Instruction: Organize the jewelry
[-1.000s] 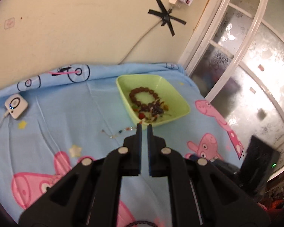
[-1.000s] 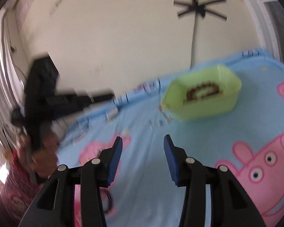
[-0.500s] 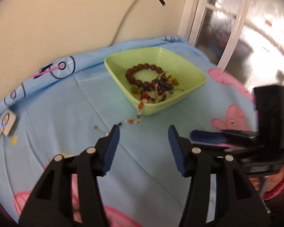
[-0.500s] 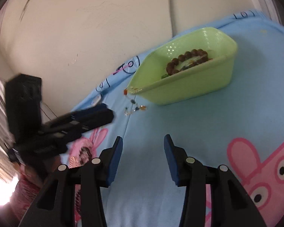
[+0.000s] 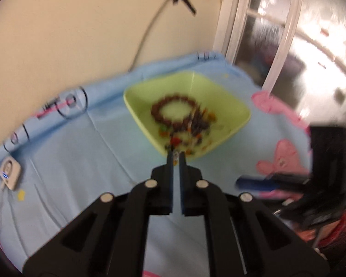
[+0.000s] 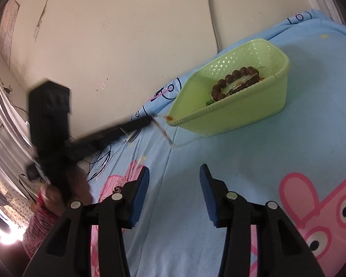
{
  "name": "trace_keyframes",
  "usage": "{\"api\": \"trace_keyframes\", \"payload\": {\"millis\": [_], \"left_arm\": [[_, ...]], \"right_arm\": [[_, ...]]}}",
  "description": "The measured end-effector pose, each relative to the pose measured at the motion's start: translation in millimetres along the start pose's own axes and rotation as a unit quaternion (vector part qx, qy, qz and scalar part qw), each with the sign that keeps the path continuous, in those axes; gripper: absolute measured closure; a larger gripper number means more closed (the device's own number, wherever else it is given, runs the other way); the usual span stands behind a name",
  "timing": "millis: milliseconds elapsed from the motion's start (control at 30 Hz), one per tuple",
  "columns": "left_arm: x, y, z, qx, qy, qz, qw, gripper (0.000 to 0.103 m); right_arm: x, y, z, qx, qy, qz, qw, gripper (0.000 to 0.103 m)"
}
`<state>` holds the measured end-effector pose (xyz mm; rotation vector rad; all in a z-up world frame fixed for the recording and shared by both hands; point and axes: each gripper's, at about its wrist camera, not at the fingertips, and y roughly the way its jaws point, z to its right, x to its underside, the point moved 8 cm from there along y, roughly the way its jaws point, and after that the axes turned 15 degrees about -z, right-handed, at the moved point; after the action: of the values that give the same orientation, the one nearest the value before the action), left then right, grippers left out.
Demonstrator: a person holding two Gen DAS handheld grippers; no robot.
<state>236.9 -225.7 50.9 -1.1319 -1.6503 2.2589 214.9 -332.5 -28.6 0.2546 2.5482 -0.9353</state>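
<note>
The blue cartoon-print sheet (image 6: 253, 161) covers the surface, with the green basket (image 6: 242, 117) sitting on it near the wall. Inside the basket lies a brown bead bracelet (image 6: 233, 78) beside a tangle of small coloured beads. A thin beaded strand (image 6: 163, 131) trails over the basket's near corner and down onto the sheet.

The left gripper (image 5: 176, 155) has its jaws closed at the basket's near rim; in the right wrist view its tip meets the upper end of that strand, so it appears pinched there, though blur keeps this uncertain. The right gripper (image 6: 174, 173) hovers over bare sheet, its jaws parted and empty.

The strand looks light, limp and slippery, likely to snag or snap if tugged; taking it at a bead near the rim and lifting gently seems best.

Half a second ago the left jaws stood wide apart short of the basket; they have just been closing, and sit closer to the rim.
</note>
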Motion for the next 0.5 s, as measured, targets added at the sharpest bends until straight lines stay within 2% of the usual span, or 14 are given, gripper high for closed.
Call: {"api": "trace_keyframes", "payload": {"millis": [167,300,333,367,400,467,500], "left_arm": [[-57.9,-34.6,7.5,0.009,0.009,0.037,0.9992,0.099],[-99.6,-31.1,14.2,-0.020,0.013,0.050,0.9985,0.097],[-107.9,-21.8,12.4,-0.035,0.007,0.040,0.9986,0.090],[-109.5,-12.8,10.0,-0.042,0.000,0.025,0.9988,0.065],[-108.9,-1.3,6.7,-0.051,-0.010,0.007,0.9986,0.048],[-97.7,22.0,-0.4,-0.056,-0.031,-0.029,0.9975,0.048],[-92.3,24.4,-0.1,-0.052,-0.034,-0.033,0.9975,0.048]], "right_arm": [[2.4,-2.0,-2.2,-0.002,-0.002,-0.003,1.000,0.082],[6.4,-8.0,-0.6,-0.010,0.005,-0.005,1.000,0.082],[7.0,-8.6,0.3,-0.011,0.007,-0.005,1.000,0.082],[5.7,-7.4,1.6,-0.011,0.010,-0.004,1.000,0.082],[5.5,-7.7,2.6,-0.012,0.013,-0.003,1.000,0.082],[3.4,-6.5,5.7,-0.017,0.024,0.000,1.000,0.082],[1.1,-4.1,6.4,-0.019,0.028,0.002,0.999,0.082]]}}
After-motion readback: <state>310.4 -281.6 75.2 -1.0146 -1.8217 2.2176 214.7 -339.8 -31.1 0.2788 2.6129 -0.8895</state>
